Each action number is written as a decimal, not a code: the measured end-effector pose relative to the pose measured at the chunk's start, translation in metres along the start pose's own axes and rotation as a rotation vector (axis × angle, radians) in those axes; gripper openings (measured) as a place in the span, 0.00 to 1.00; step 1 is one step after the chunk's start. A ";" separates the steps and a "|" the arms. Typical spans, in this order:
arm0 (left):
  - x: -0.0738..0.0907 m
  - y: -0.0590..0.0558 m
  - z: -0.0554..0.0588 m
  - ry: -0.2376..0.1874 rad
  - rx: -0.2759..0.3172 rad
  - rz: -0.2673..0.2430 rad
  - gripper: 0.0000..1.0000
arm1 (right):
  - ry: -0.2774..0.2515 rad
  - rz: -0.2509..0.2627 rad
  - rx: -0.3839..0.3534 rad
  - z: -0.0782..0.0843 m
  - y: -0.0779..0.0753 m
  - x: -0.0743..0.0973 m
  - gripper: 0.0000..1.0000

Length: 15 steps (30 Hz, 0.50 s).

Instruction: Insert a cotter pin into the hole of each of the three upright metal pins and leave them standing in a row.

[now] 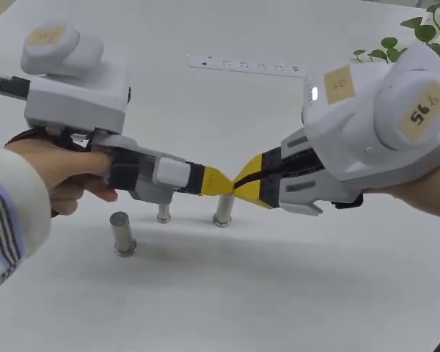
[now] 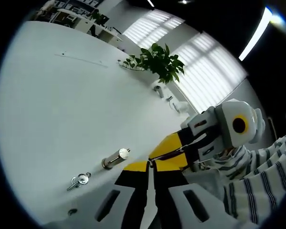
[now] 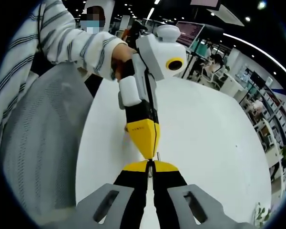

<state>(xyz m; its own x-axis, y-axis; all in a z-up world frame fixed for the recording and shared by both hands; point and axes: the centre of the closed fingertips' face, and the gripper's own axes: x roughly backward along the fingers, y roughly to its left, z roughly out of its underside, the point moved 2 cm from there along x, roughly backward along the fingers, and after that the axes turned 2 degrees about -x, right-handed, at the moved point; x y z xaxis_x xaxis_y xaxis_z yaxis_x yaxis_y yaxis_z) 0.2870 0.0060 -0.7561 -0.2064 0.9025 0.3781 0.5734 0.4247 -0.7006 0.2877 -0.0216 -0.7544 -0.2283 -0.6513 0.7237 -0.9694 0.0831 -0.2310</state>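
Three upright metal pins stand on the white table: the nearest pin [image 1: 122, 233], the middle pin [image 1: 163, 213] and the right pin [image 1: 223, 210]. Above them my left gripper [image 1: 218, 181] and right gripper [image 1: 246, 183] meet tip to tip, both with yellow jaws pressed together. In the left gripper view, one pin [image 2: 115, 158] stands plain and another pin [image 2: 79, 180] carries a ring-like piece at its top. In the right gripper view, a thin metal sliver [image 3: 158, 155] shows where the tips touch. I cannot tell which gripper holds it.
A white power strip [image 1: 246, 66] lies at the far side of the table. A green plant [image 1: 425, 33] stands at the back right. A person's hands and a striped sleeve [image 1: 4, 220] hold the grippers.
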 end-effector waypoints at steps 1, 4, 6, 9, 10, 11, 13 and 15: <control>0.000 0.000 0.000 0.002 0.008 -0.002 0.01 | 0.000 -0.002 -0.001 0.000 0.000 0.000 0.04; 0.000 0.001 0.000 0.002 0.015 -0.001 0.01 | 0.000 -0.003 0.002 0.000 0.000 0.000 0.04; 0.001 0.001 0.001 0.004 0.019 -0.002 0.01 | 0.000 -0.006 0.003 0.000 0.001 -0.001 0.04; 0.001 0.001 0.001 0.006 0.012 -0.003 0.01 | -0.001 -0.007 0.005 -0.001 0.001 -0.001 0.04; 0.001 0.001 0.002 0.004 0.006 -0.004 0.01 | -0.001 -0.006 0.007 -0.001 0.001 -0.001 0.04; 0.002 0.000 0.002 0.002 0.000 -0.005 0.01 | -0.002 -0.005 0.008 -0.001 0.001 -0.001 0.04; 0.002 0.000 0.002 0.003 -0.019 -0.006 0.01 | -0.002 -0.008 0.007 -0.001 0.002 -0.001 0.04; 0.002 0.004 0.000 0.002 -0.029 -0.007 0.01 | -0.001 -0.008 0.012 -0.001 0.002 -0.002 0.04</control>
<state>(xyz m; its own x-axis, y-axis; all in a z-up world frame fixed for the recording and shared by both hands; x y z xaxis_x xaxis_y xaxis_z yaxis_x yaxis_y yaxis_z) 0.2884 0.0099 -0.7581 -0.2090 0.8993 0.3841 0.5943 0.4287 -0.6804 0.2862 -0.0196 -0.7552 -0.2200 -0.6525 0.7251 -0.9701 0.0685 -0.2327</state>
